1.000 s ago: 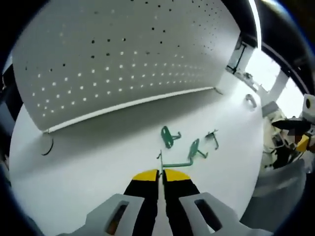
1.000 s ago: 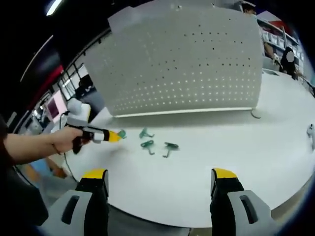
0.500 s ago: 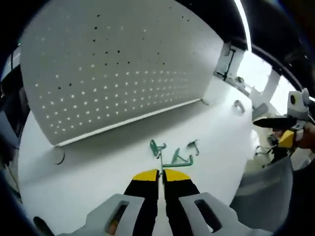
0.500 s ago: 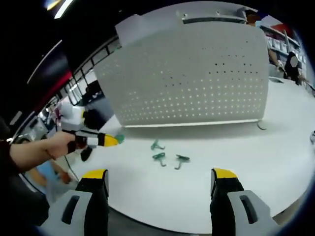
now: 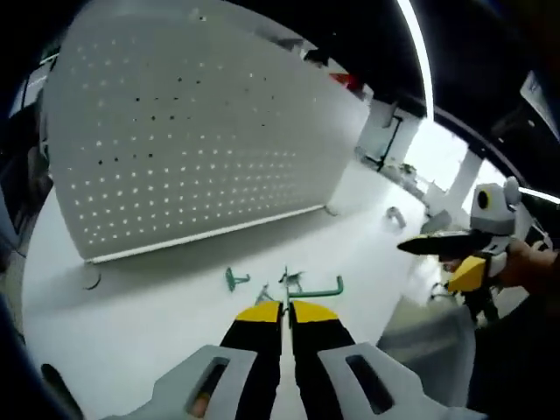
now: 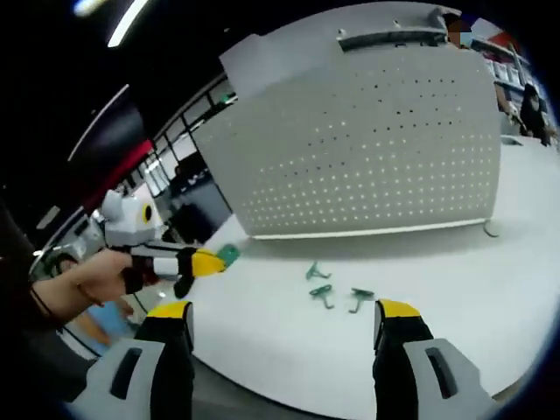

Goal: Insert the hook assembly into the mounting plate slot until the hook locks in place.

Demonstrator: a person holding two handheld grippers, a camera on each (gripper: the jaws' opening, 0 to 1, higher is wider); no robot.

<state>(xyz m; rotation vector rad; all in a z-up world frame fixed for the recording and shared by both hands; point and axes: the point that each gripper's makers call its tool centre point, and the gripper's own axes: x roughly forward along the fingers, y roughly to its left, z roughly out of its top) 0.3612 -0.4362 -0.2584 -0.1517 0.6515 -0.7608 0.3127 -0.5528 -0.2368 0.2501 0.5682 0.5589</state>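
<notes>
The left gripper is clamped on a green hook, lifted above the white table. The right gripper stands wide apart, holding nothing, near the table's front edge. Three more hooks lie loose before the perforated mounting plate, with open tabletop around them.

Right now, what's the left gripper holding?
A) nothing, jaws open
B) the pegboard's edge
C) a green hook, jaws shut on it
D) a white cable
C: in the left gripper view the left gripper has its yellow-tipped jaws closed together on a green hook, lifted above the white table; the right gripper view also shows green at its tip.
</notes>
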